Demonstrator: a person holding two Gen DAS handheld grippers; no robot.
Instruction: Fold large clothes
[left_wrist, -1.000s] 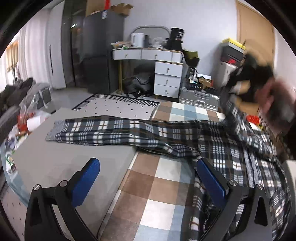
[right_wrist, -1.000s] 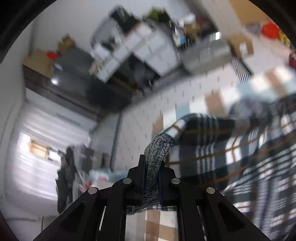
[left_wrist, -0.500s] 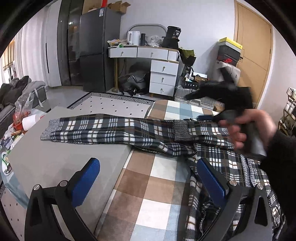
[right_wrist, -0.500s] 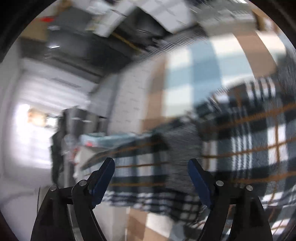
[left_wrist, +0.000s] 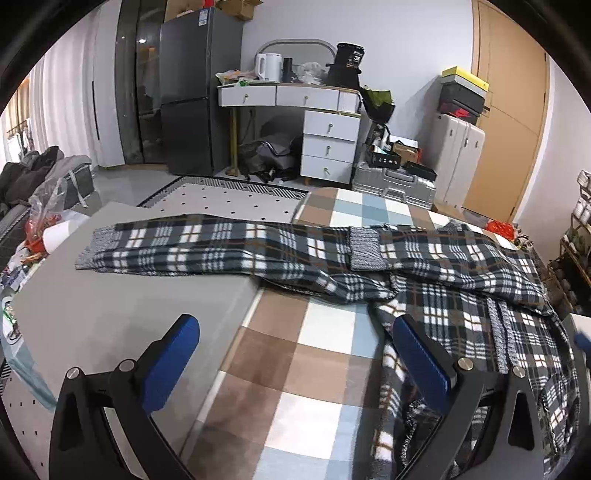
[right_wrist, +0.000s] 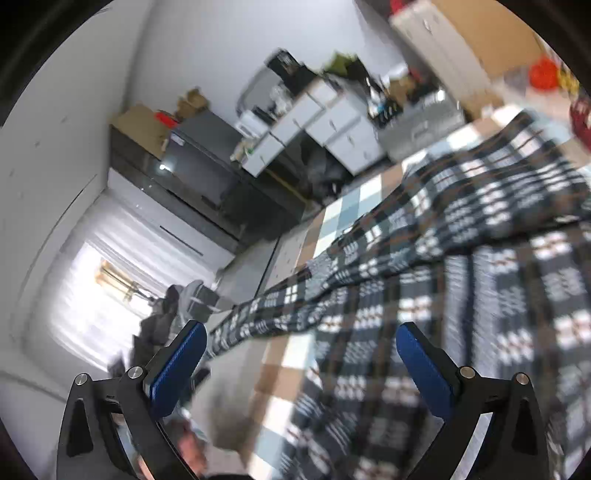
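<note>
A large black, white and brown plaid garment (left_wrist: 443, 280) lies spread over the checked cloth (left_wrist: 325, 369). One sleeve (left_wrist: 177, 247) stretches left onto a grey board. The other sleeve lies folded across the body, its grey knit cuff (left_wrist: 365, 247) near the middle. My left gripper (left_wrist: 294, 325) hovers open over the cloth in front of the garment, its right finger (left_wrist: 417, 350) by the hem, nothing between the pads. In the blurred right wrist view, my right gripper (right_wrist: 300, 330) is above the garment (right_wrist: 480, 258), its jaws opening wide and nothing between them.
The grey board (left_wrist: 110, 314) adjoins the checked cloth on the left. Bags and clutter (left_wrist: 44, 221) sit past its left edge. Behind stand a dark fridge (left_wrist: 192, 110), a white dresser (left_wrist: 328, 140), a silver suitcase (left_wrist: 395, 184) and a wooden door (left_wrist: 509, 129).
The right gripper carried the sleeve cuff across the garment, let it go and opened, then drew back out of the left wrist view. The sleeve now lies folded over. The left gripper stayed put.
</note>
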